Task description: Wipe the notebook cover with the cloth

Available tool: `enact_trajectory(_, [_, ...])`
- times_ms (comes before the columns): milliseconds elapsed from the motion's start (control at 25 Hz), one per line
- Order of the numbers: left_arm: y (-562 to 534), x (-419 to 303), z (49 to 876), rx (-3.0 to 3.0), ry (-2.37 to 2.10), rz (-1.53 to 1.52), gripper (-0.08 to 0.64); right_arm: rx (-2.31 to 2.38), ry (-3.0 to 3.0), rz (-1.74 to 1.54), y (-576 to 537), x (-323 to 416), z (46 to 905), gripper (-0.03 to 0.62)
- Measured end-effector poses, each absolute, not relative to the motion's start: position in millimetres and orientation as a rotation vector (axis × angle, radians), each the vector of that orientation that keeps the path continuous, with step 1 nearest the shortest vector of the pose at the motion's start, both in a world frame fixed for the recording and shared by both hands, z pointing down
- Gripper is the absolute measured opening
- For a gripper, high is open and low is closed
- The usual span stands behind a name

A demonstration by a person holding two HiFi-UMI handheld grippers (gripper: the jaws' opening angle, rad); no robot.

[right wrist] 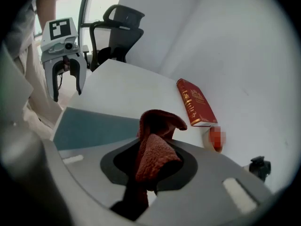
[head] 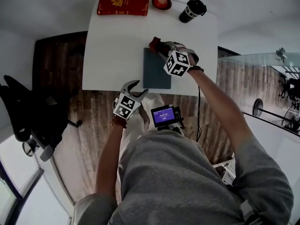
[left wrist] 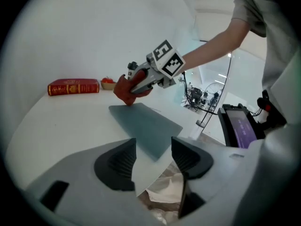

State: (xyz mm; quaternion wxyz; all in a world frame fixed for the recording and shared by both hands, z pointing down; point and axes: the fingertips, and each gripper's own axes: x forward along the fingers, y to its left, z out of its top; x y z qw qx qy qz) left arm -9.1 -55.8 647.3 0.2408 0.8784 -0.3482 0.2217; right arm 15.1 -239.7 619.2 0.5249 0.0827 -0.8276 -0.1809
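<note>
A dark teal notebook (head: 156, 71) (left wrist: 146, 124) (right wrist: 94, 128) lies flat on the white table (head: 115, 55), near its front edge. My right gripper (head: 161, 47) (right wrist: 155, 161) is shut on a rust-red cloth (head: 154, 43) (left wrist: 124, 89) (right wrist: 157, 145). The cloth's bunched end touches the notebook's far corner. My left gripper (head: 139, 88) (left wrist: 154, 152) is open and empty. It hovers at the table's front edge, just short of the notebook's near corner, and it also shows in the right gripper view (right wrist: 67, 79).
A red book (head: 123, 2) (left wrist: 74, 86) (right wrist: 195, 101) lies at the table's far edge. Beside it are a small red bowl (head: 161, 3) and a black cup (head: 192, 10). A black office chair (head: 28, 111) stands on the floor to the left.
</note>
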Motion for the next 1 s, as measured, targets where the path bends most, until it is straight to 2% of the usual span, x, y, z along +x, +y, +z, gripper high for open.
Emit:
enact_trajectory(400, [-52.7, 1.3, 677.5, 2.393, -0.887, 0.699, 0.250, 0.148, -1.869, -0.545, -252.8, -9.4, 649.7, 0.084])
enact_trajectory(1000, [-58.0, 8.0, 695.3, 2.372, -0.872, 0.923, 0.212, -0.055, -1.887, -0.154, -206.4, -12.0, 674.4, 0.078])
